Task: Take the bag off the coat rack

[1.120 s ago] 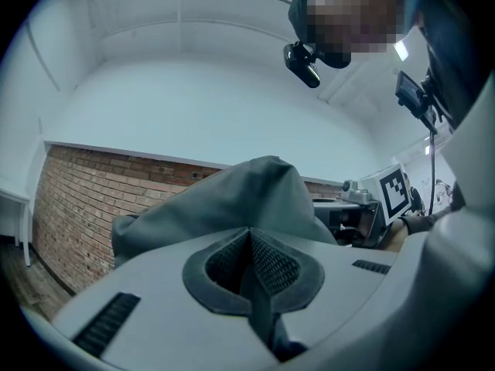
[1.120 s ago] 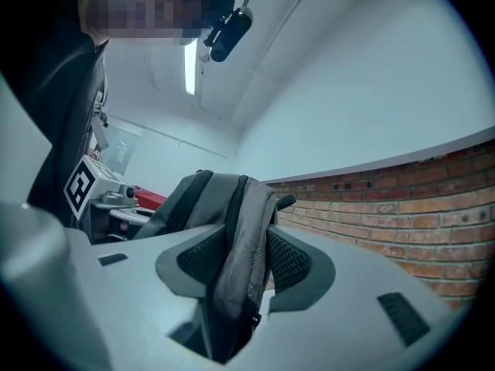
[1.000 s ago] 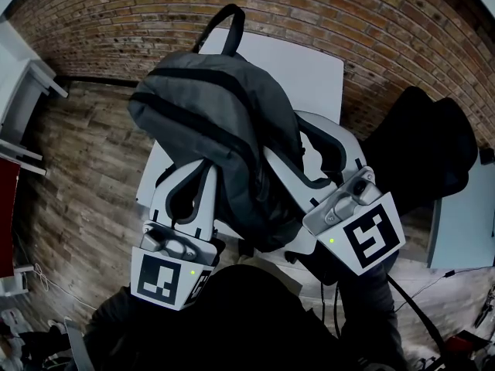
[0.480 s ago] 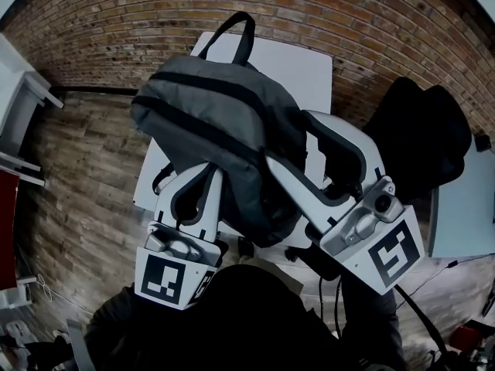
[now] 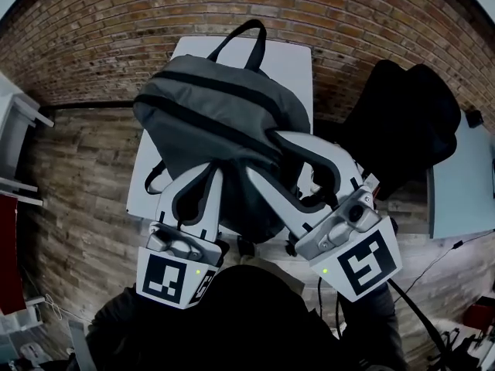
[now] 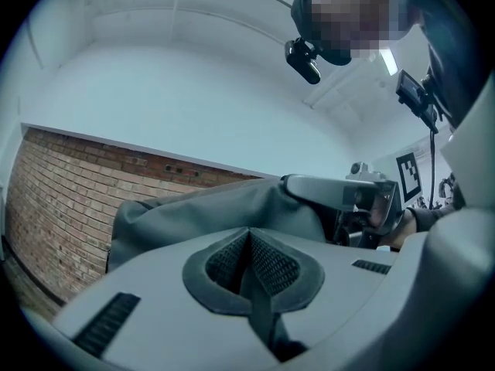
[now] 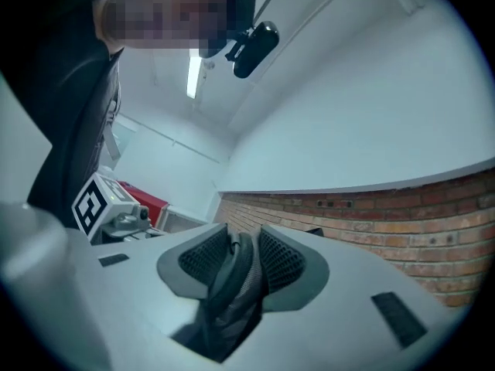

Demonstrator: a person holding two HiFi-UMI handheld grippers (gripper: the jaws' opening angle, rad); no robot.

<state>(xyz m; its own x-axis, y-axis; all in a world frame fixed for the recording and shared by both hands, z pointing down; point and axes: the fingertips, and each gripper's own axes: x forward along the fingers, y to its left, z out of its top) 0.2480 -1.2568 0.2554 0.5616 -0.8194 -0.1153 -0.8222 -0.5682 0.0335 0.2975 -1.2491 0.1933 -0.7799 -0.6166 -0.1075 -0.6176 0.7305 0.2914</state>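
The grey backpack (image 5: 216, 130) hangs tilted over the white table (image 5: 298, 60), held by both grippers, the left gripper (image 6: 249, 234) pinched tight on a thin dark strap (image 6: 261, 319) and the right gripper (image 7: 244, 242) closing on a padded mesh strap (image 7: 230, 288), with a brick wall (image 5: 348, 22) behind.

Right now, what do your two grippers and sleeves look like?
The left gripper and right gripper have light grey curved jaws with dark ribbed pads. Each carries a white cube with black square markers and a green light. A black cable trails from the right one, whose jaws are closing on the bag's strap. The sleeves are dark.
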